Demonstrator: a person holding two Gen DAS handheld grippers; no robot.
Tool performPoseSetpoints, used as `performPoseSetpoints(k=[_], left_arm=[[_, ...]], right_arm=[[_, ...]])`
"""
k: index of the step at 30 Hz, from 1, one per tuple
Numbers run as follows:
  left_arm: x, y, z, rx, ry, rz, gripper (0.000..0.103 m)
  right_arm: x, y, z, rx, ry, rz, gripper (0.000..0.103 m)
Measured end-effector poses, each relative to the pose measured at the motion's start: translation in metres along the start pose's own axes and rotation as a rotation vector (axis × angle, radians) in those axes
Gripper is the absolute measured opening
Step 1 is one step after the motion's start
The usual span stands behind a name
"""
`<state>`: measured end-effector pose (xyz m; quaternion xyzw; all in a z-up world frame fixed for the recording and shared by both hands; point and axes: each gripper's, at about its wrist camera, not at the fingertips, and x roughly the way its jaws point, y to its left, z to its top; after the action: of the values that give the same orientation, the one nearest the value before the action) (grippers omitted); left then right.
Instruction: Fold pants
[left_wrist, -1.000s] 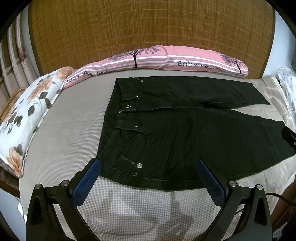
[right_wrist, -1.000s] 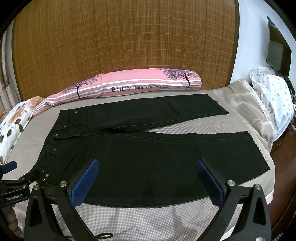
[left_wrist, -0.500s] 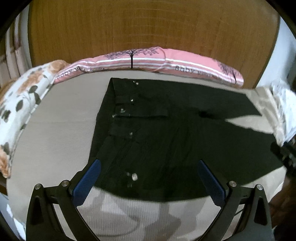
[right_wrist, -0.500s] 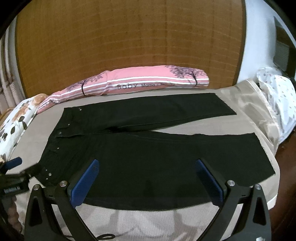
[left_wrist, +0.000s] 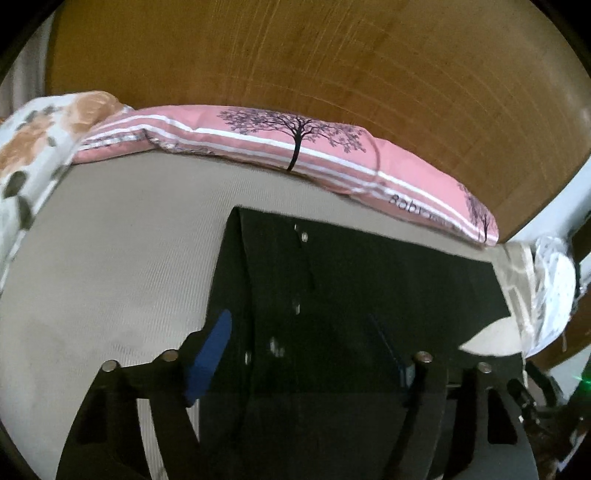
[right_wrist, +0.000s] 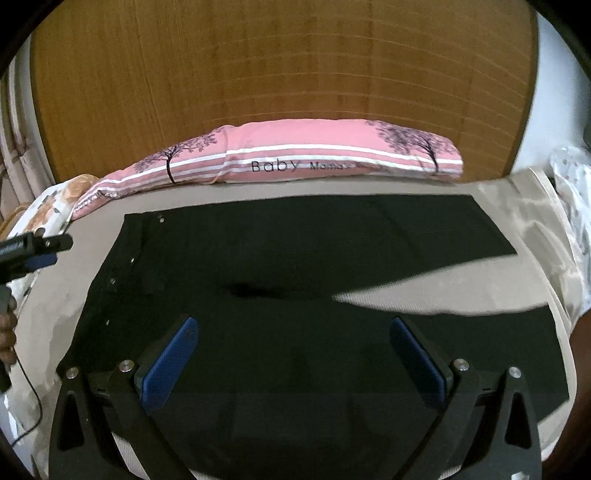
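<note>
The pants (right_wrist: 280, 280) lie flat on the bed (right_wrist: 55, 291), long axis running left to right: waistband (right_wrist: 127, 254) to the left, the two legs stretching away to the right with a wedge of bare bed showing between their ends. The right gripper (right_wrist: 291, 354) sits low over the near leg, about midway along it, its blue fingers (right_wrist: 168, 365) spread wide apart and holding nothing; the cloth lies just ahead of and beneath them. The left gripper (left_wrist: 310, 354) is low over the waist end, fingers also apart and empty, with the left blue finger (left_wrist: 208, 354) at the waistband's outer edge and the right one dark and hard to make out against the fabric. So each gripper is already nearest its own end of the near leg, and the far leg (right_wrist: 332, 225) lies straight ahead of both, toward the pink pillow (right_wrist: 295, 158). As a judgement, the fold turns on that: the near edge has to be pinched at both places and carried forward, across the short axis, onto the far leg. Whether the fingers touch the cloth yet cannot be told.
</note>
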<state>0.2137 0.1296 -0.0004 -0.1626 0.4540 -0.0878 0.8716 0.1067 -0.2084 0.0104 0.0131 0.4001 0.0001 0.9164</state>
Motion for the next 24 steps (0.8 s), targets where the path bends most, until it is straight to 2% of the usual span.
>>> performPoseSetpoints(k=[2, 5, 8, 14, 20, 24], left_arm=[[0.017, 0.009, 0.015, -0.016, 0.027, -0.024, 0.065], [0.047, 0.029, 0.035, -0.099, 0.095, -0.147, 0.058], [0.076, 0.05, 0.047, -0.176, 0.145, -0.2, 0.049], [0.112, 0.076, 0.058, -0.234, 0.203, -0.225, 0.041], [0.131, 0.095, 0.063, -0.25, 0.221, -0.221, 0.041], [0.13, 0.104, 0.061, -0.252, 0.226, -0.26, 0.041]], right_arm=[[0.015, 0.006, 0.016, -0.011, 0.005, 0.026, 0.103], [0.037, 0.01, 0.038, 0.015, 0.027, 0.104, 0.103], [0.061, 0.014, 0.057, 0.058, 0.06, 0.185, 0.103], [0.102, 0.027, 0.084, 0.032, 0.09, 0.194, 0.103], [0.136, 0.032, 0.097, 0.018, 0.122, 0.213, 0.103], [0.152, 0.04, 0.1, 0.015, 0.13, 0.221, 0.103]])
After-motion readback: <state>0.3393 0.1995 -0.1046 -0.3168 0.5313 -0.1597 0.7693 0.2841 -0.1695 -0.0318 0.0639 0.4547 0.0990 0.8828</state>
